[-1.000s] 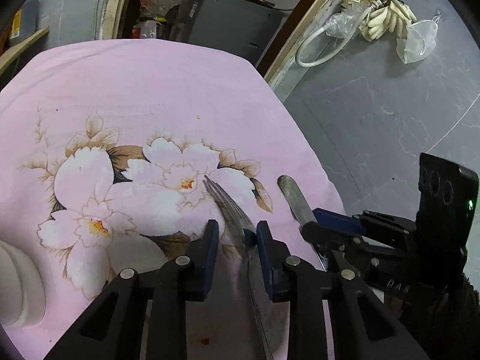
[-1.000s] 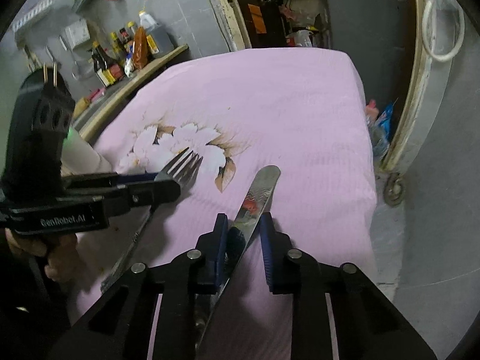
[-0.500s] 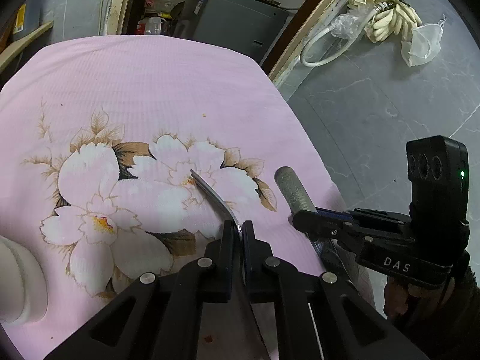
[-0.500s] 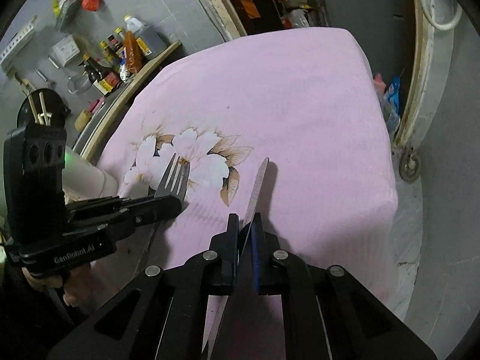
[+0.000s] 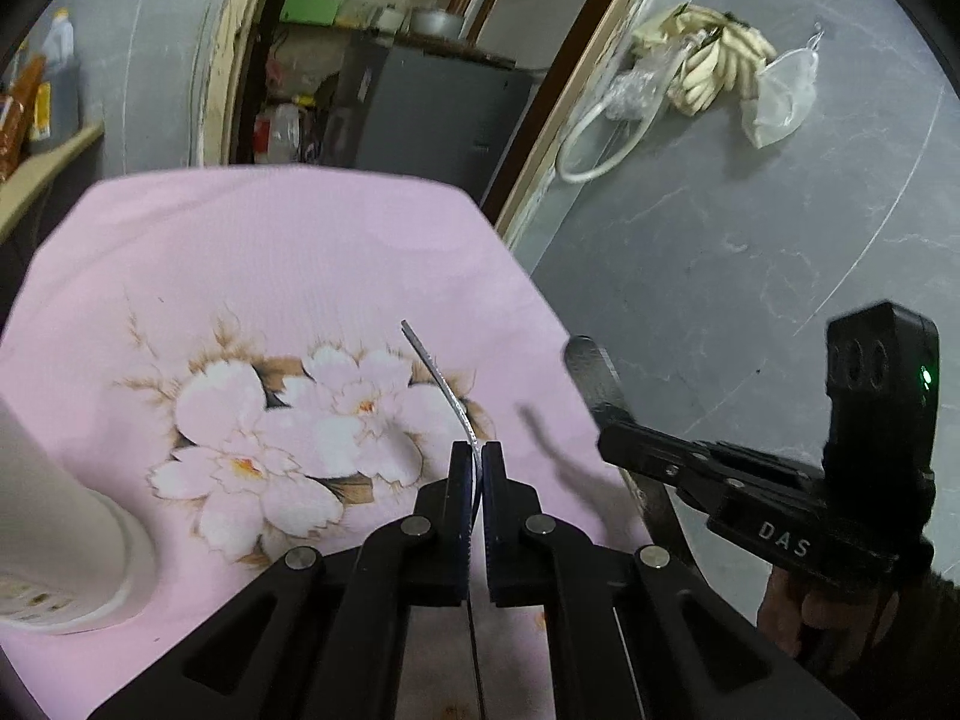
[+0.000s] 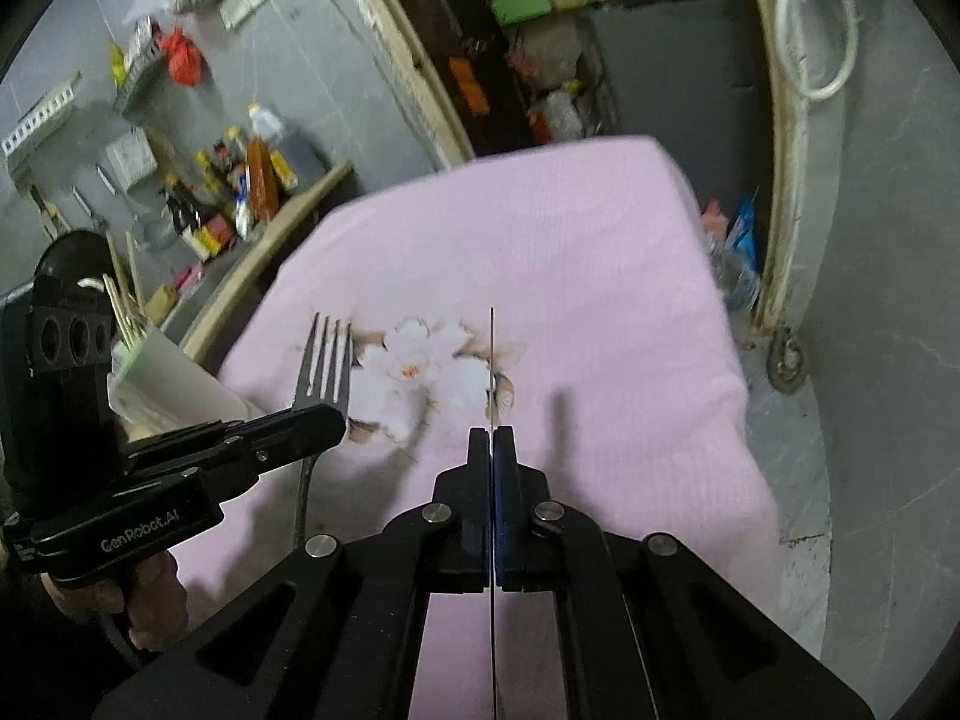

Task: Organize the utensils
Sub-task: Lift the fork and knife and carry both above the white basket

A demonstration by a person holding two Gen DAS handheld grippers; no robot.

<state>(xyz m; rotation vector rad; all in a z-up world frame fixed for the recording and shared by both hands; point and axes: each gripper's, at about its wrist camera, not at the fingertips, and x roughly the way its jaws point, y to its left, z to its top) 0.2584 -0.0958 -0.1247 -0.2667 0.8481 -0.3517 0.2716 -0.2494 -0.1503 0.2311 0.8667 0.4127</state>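
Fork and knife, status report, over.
Left tool shut on fork. Right tool shut on knife. Both raised over pink cloth. White holder at left, nothing between.

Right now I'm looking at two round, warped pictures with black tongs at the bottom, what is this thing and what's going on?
No robot here: a person holds a black two-finger tool in each hand, each with a wide-angle camera looking along its fingers. One picture comes from each tool.

In the left camera's picture, the left hand-held gripper is shut on a silver metal fork, seen edge-on. The right camera shows that fork's tines from the side.

In the right camera's picture, the right hand-held gripper is shut on a thin silver table knife, also edge-on.

Both utensils are held above a pink tablecloth printed with white flowers. A white cylindrical holder stands at the cloth's left edge; the right view shows sticks poking out of it.
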